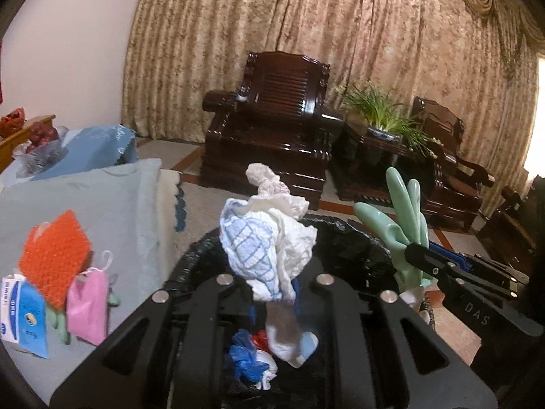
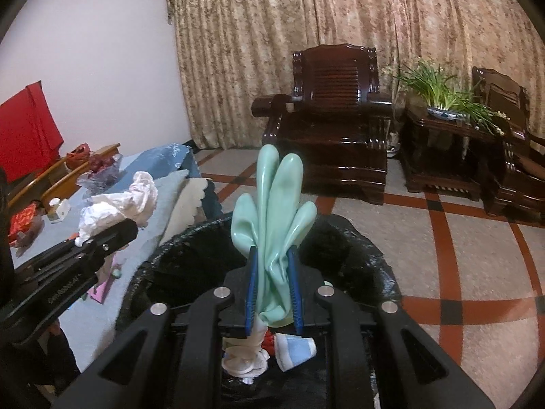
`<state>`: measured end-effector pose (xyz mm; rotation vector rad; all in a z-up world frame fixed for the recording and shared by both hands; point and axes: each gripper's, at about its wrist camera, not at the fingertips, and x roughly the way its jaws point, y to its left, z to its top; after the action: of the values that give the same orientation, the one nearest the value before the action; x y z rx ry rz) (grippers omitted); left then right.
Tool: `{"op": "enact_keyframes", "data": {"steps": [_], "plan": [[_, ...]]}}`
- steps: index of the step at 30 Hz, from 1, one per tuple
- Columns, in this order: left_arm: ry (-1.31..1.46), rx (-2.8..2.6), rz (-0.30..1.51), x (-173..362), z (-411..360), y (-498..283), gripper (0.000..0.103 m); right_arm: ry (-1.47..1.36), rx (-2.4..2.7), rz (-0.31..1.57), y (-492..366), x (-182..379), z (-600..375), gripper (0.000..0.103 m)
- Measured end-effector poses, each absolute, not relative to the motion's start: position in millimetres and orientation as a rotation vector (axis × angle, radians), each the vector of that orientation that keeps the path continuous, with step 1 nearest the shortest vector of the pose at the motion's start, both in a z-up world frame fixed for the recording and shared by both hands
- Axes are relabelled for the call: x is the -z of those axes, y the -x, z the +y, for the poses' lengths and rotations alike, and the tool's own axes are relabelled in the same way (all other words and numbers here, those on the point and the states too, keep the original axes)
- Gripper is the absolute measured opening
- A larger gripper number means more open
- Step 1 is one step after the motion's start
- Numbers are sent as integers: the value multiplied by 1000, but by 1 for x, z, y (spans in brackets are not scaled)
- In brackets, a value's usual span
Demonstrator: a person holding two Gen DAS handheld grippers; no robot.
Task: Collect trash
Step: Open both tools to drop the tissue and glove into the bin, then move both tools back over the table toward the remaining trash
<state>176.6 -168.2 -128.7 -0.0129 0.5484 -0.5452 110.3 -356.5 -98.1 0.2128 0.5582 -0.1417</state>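
My left gripper (image 1: pixel 272 293) is shut on a crumpled wad of white and blue-checked tissue (image 1: pixel 269 238), held above a bin lined with a black bag (image 1: pixel 357 238). My right gripper (image 2: pixel 272 289) is shut on a pale green rubber glove (image 2: pixel 276 211), its fingers pointing up, over the same bin (image 2: pixel 357 248). The glove also shows in the left wrist view (image 1: pixel 405 211), and the tissue wad in the right wrist view (image 2: pixel 119 204). Inside the bin lie a paper cup (image 2: pixel 293 351), white tissue (image 2: pixel 245 361) and blue plastic (image 1: pixel 245 358).
A table with a light blue cloth (image 1: pixel 102 197) stands left of the bin, with an orange scrubber (image 1: pixel 54 255), a pink tag (image 1: pixel 88 306) and a blue-white packet (image 1: pixel 27 317). Dark wooden armchairs (image 2: pixel 333 119) and a potted plant (image 2: pixel 442 95) stand behind, before a curtain.
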Motion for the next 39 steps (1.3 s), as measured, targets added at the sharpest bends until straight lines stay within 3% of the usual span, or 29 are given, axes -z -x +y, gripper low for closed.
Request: {"op": "enact_keyframes", "data": {"steps": [1,2,3,6,10,11,18,39], "plan": [[17,555,551,130,-169,-176,30,-216,152,568,-110,100,-359,29],[21,564,554,130,-170,-177,52,-223,162,573,-110,102,-362,31],[26,570,551,130,-170,-177,64,-228,167,572,-109,103,-363,31],[26,577,545,130,-167,-173,69,-229,190,567,-105,104,-371,43],[35,544,530,127,-150,-170,81,-224,226,568,-104,101,-372,91],[38,520,519,125,-141,-168,86,-229,234,571,-104,101,-371,97],[31,379,468,110,-82,-156,91,-273,186,574,-109,99,-354,97],[26,0,466,108,89,-134,91,-92,-174,514,-154,91,-171,97]]}}
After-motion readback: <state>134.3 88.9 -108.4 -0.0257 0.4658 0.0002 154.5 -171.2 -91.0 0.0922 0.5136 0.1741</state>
